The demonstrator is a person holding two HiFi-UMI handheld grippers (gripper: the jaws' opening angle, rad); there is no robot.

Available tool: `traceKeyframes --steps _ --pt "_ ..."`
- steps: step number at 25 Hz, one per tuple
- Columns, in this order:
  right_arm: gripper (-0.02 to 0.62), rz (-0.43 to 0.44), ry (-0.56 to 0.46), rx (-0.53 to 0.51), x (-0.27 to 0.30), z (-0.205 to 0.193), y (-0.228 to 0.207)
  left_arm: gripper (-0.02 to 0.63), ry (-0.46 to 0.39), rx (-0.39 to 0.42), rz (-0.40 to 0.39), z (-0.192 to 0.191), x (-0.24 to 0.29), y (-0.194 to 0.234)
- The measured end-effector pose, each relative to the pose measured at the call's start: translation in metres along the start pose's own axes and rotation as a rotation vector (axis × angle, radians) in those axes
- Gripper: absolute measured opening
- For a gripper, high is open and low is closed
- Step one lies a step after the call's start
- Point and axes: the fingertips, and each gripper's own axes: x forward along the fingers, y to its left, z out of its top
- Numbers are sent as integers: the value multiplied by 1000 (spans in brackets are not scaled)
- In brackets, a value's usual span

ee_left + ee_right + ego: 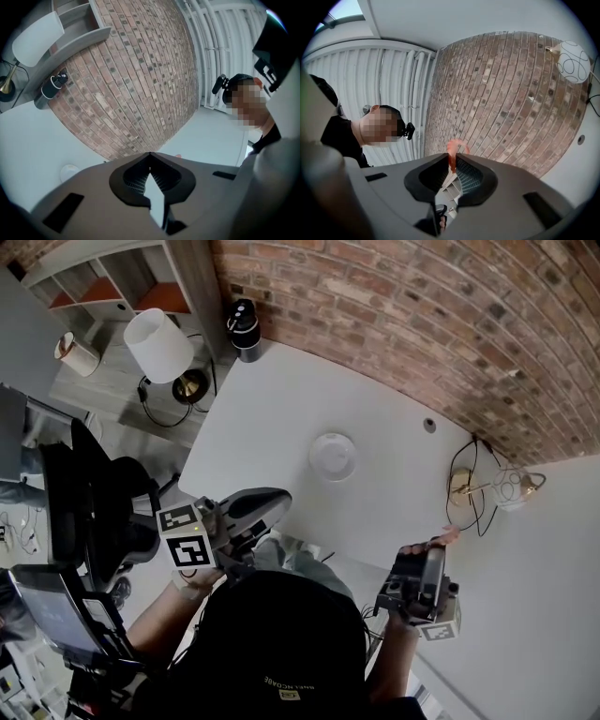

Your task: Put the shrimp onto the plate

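Head view, leftmost: the left gripper (261, 505) hung at the near edge of the white table (281, 399). The left gripper view showed its jaws closed on each other with nothing between them. Toward the middle of the table sat the small round white plate (333, 457), bare and well apart from both grippers.

Further right, the right gripper (424, 561) was held up close to the person's body, short of the plate. The curled orange-pink shrimp (441, 539) poked out past its tips. The right gripper view showed those jaws clamped on one end of the shrimp, with the rest arching free above them. So the shrimp was in the air in the right gripper, not on the plate.

The shrimp looked light and small, probably soft and a little slick, and likely to bend instead of break. With only an end pinched, it could swing or slip in a fast move. A hold on the thicker body would be surer, and a low, gentle release over the plate's middle seemed wise.
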Motion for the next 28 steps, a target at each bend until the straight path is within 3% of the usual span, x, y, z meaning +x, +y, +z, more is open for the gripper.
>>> traceKeyframes --steps 11,19,28 --pt "49 37 41 33 19 4 -28 3 -44 15 57 7 3 2" --pt "49 20 168 24 48 -18 -36 3 -63 14 93 6 1 5" --pt "49 -16 411 -47 43 -61 -87 3 -111 4 166 -3 -17 4"
